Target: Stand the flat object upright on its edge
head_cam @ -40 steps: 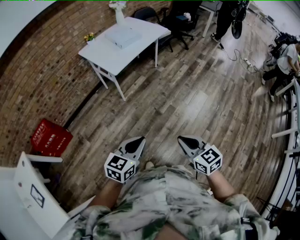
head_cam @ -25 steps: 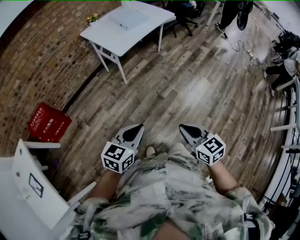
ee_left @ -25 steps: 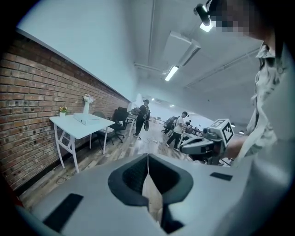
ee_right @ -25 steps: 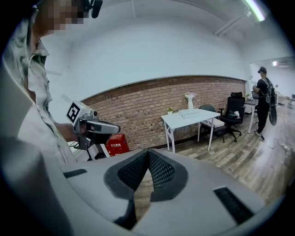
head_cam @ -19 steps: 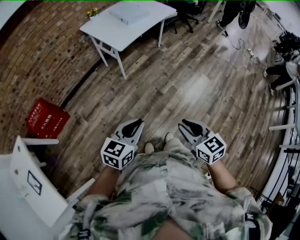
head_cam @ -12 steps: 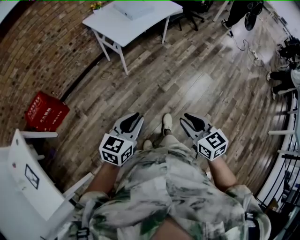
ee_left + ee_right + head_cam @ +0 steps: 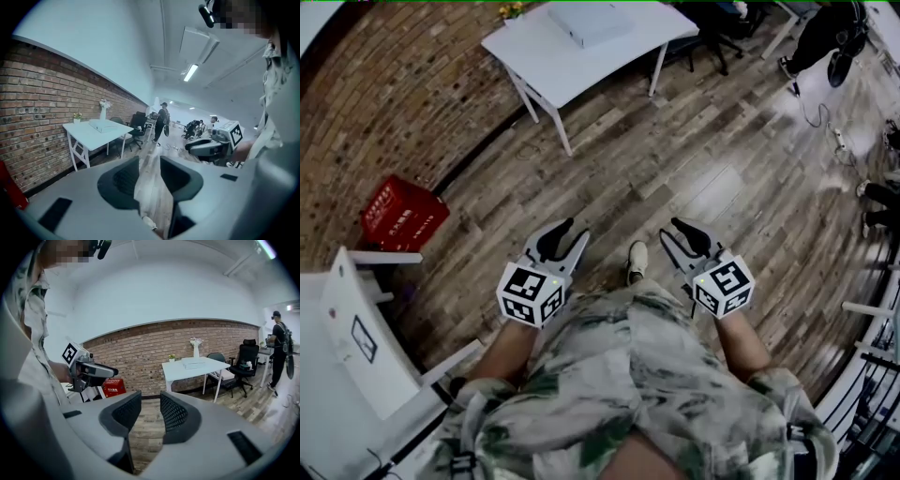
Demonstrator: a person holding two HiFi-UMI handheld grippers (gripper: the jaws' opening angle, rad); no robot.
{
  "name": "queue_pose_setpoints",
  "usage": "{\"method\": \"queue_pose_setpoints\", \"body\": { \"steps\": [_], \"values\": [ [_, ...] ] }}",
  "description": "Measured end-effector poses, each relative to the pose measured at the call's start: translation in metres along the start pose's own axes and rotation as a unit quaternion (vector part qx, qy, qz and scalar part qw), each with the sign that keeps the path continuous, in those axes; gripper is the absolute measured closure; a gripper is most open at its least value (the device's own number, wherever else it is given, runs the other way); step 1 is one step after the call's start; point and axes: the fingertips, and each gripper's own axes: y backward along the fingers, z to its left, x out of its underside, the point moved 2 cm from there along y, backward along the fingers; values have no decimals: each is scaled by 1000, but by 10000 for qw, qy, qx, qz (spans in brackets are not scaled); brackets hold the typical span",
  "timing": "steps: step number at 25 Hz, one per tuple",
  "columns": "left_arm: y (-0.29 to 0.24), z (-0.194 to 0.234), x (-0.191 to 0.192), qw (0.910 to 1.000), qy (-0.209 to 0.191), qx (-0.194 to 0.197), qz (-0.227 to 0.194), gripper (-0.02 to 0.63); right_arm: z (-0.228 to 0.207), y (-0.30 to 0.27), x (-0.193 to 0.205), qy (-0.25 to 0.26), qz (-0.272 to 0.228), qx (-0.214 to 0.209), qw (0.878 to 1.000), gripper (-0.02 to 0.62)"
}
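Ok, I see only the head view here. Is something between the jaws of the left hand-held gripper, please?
Observer: No. In the left gripper view the left hand-held gripper has its jaws apart. They have just been opening, and only the wooden floor shows between them.
Operator: And the other one?
Observer: The right hand-held gripper is open too. Its jaws have also just been opening, with nothing between them.
Operator: My view cuts off the far part of the table. What stands there?
Observer: The right gripper view shows a white vase with white flowers on the white table, behind the flat white box.
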Motion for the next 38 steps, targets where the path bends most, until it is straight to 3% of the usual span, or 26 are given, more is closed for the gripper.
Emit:
{"method": "queue_pose_setpoints", "body": {
  "steps": [7,15,25,32,38],
  "values": [
    [-96,-9,-56,9998,-171,-123,-25,461,-96,-15,-21,-74,2,-324,9994,443],
    [-175,-14,-84,9994,-51,-346,-46,462,-182,-29,-36,-18,-35,-617,9981,443],
    [-207,3,-96,9989,53,-473,9,462,-225,-50,-42,-159,-59,-746,9971,446],
    [-233,50,-108,9988,236,-430,-27,462,-248,-84,-56,-164,70,-623,9979,446],
    [-268,103,-142,9992,183,-344,-123,462,-280,-134,-85,-129,99,-534,9984,446]
  ]
}}
